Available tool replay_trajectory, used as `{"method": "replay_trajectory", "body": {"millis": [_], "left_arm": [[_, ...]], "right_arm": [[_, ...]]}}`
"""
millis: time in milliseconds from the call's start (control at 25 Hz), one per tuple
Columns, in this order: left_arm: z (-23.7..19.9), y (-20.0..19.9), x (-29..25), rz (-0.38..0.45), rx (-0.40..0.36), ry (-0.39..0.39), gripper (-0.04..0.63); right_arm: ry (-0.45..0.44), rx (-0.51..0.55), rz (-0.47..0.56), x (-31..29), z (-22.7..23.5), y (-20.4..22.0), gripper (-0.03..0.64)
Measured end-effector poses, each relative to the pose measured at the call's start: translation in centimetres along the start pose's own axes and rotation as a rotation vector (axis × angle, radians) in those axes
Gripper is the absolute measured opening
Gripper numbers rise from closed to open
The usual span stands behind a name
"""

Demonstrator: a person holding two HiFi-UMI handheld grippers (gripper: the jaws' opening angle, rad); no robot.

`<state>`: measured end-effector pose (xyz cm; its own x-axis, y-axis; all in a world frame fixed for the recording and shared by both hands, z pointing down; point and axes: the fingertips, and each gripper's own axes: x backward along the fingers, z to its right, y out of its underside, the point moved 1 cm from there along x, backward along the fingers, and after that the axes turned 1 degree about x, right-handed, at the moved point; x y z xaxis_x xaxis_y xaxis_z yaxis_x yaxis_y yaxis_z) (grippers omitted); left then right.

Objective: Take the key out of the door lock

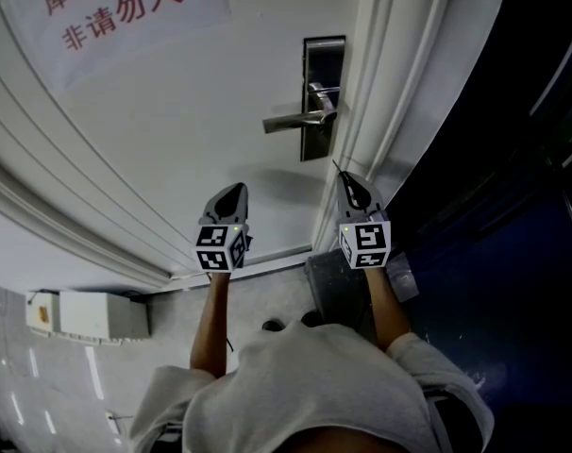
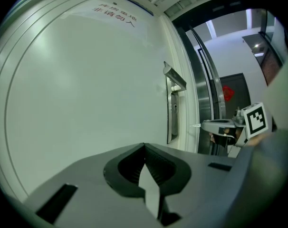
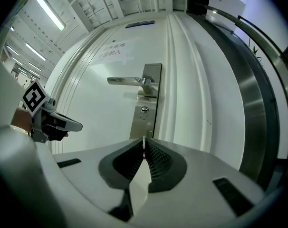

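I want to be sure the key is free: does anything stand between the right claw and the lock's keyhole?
Nothing visible does. The right claw is shut on the thin key, held off the door, and only open air lies between it and the empty keyhole below the handle.

The door (image 1: 173, 111) is white, its sign (image 1: 116, 8) red-lettered, handle (image 1: 295, 119) and key (image 3: 143, 140) silvery; left gripper (image 1: 236, 188) and right gripper (image 1: 343, 175) are grey with black-and-white patterned cubes (image 1: 220, 246).
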<state>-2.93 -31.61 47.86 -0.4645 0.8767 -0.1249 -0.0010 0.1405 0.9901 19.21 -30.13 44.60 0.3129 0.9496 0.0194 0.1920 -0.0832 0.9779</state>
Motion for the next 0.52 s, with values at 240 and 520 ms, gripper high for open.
{"method": "replay_trajectory", "body": {"millis": [240,520], "left_arm": [[-0.04,0.14,-0.03,-0.007,0.002,0.003,0.018],[0.09,0.23,-0.14,-0.006,-0.002,0.006,0.018]], "right_arm": [[-0.009,0.002,-0.015,-0.27,-0.24,0.27,0.029],[-0.015,0.008,-0.023,-0.38,-0.37,0.1,0.029]]}}
